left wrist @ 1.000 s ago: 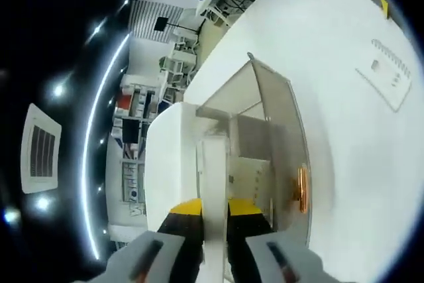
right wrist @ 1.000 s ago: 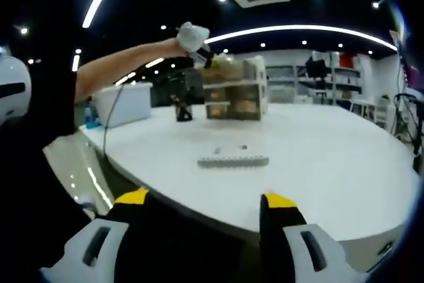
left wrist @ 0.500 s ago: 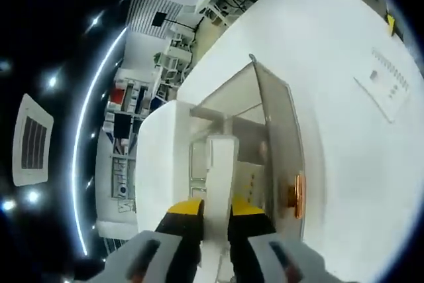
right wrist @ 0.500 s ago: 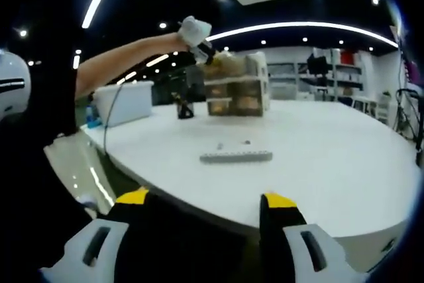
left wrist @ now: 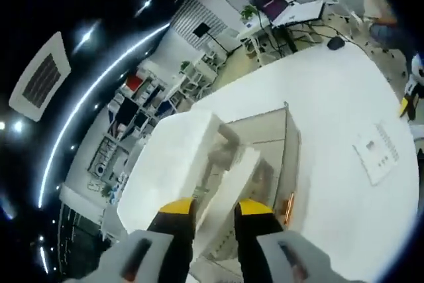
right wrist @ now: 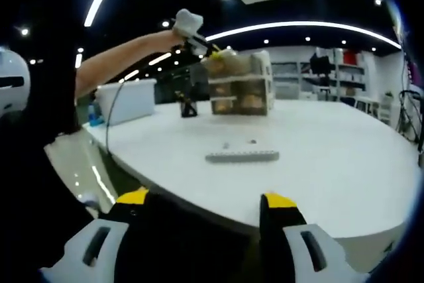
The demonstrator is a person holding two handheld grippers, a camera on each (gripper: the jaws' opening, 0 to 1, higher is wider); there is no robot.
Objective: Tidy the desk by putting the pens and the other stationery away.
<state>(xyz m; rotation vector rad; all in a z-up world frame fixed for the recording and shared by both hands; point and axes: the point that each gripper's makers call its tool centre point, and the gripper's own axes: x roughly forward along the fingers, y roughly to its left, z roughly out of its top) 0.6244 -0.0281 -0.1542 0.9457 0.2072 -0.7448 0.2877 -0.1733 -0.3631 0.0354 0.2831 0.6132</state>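
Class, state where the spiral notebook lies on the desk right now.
In the right gripper view the spiral notebook lies flat on the white desk, centre frame, in front of the clear drawer organizer; in the left gripper view it sits far right.

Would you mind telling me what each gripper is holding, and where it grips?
The left gripper clamps a white block at its near end, over the organizer. The right gripper is open and holds nothing.

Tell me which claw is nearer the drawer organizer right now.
Left. The left claw is up at the top of the drawer organizer; the right claw hangs open off the table's near edge, far from it.
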